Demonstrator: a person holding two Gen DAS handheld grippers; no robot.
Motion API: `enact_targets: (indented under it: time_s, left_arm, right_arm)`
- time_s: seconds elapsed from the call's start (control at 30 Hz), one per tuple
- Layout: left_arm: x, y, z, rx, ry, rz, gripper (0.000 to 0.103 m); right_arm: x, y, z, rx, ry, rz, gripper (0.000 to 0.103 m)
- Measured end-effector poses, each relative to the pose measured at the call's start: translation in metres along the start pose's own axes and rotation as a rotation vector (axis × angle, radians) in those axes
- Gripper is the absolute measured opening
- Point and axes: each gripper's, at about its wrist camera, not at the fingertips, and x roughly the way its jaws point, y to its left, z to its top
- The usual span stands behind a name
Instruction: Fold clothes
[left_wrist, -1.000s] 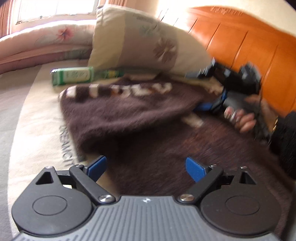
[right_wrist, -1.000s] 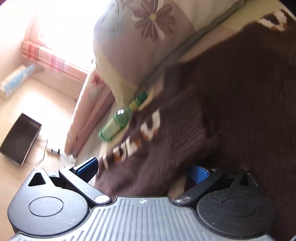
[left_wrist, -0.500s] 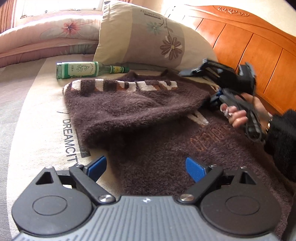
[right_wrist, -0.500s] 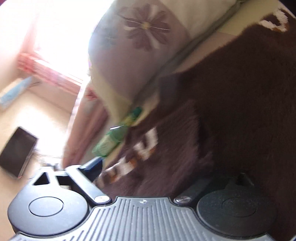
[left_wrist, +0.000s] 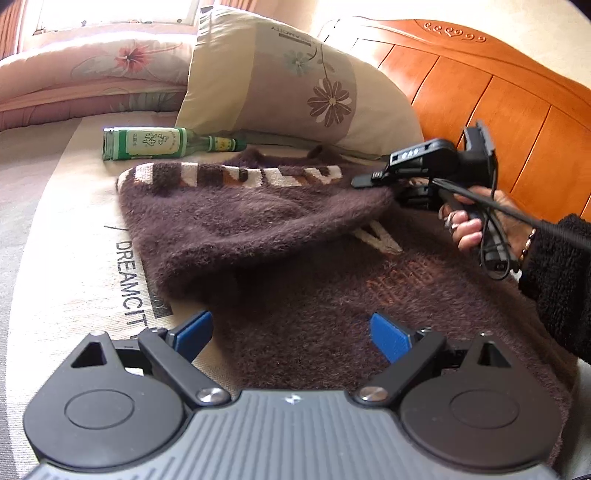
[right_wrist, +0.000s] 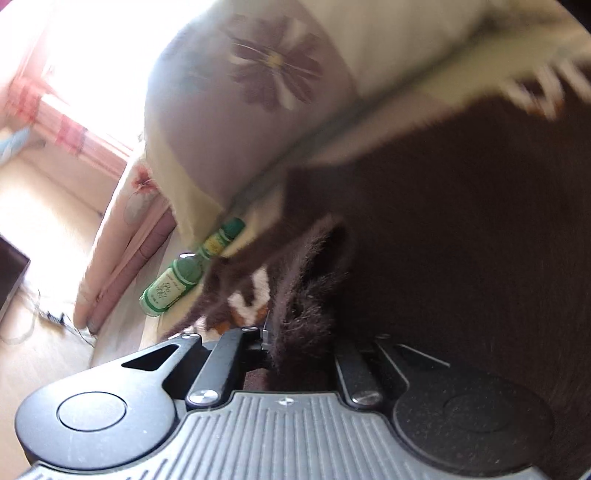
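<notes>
A fuzzy brown sweater (left_wrist: 303, 280) with white lettering lies on the bed, one side folded over into a thick roll (left_wrist: 251, 221). My left gripper (left_wrist: 291, 332) is open and empty, low over the sweater's near edge. My right gripper (left_wrist: 388, 188) is at the far right end of the roll. In the right wrist view its jaws (right_wrist: 299, 343) are closed on a bunch of the sweater's fabric (right_wrist: 306, 288). The sweater fills the right of that view (right_wrist: 461, 240).
A green glass bottle (left_wrist: 162, 142) lies beyond the sweater, also in the right wrist view (right_wrist: 177, 284). A floral pillow (left_wrist: 295, 81) leans on the orange wooden headboard (left_wrist: 498, 96). A pink quilt (left_wrist: 92, 74) lies far left. The bed sheet (left_wrist: 74, 258) bears printed text.
My right gripper went from open to shut on the sweater's folded edge. My left gripper stayed open and nearly still.
</notes>
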Motion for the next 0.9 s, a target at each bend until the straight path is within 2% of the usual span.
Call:
enact_targets:
  time_s: [0.1, 0.4, 0.5, 0.6, 0.7, 0.87, 0.9]
  left_arm:
    - [0.001, 0.004, -0.001, 0.008, 0.0, -0.003, 0.093]
    - [0.004, 0.008, -0.002, 0.013, 0.013, 0.003, 0.093]
    - [0.005, 0.01, -0.002, 0.01, 0.016, -0.001, 0.093]
    - [0.002, 0.014, 0.0, 0.004, 0.007, -0.001, 0.093]
    - [-0.004, 0.019, 0.002, -0.01, -0.01, 0.003, 0.093]
    - [-0.015, 0.036, 0.004, -0.051, -0.031, 0.028, 0.093]
    - [-0.017, 0.041, 0.005, -0.067, -0.031, 0.046, 0.093]
  right_arm:
    - [-0.007, 0.016, 0.007, -0.079, -0.019, -0.017, 0.009]
    - [-0.024, -0.034, 0.005, -0.07, 0.032, -0.102, 0.01]
    - [-0.031, -0.033, 0.004, -0.048, 0.015, -0.124, 0.018]
    - [-0.044, -0.013, 0.004, -0.157, -0.015, -0.278, 0.037]
    - [-0.057, 0.017, -0.001, -0.344, -0.074, -0.433, 0.053]
    - [-0.057, 0.071, -0.018, -0.533, -0.033, -0.292, 0.059]
    - [-0.05, 0.084, -0.026, -0.569, 0.003, -0.248, 0.062]
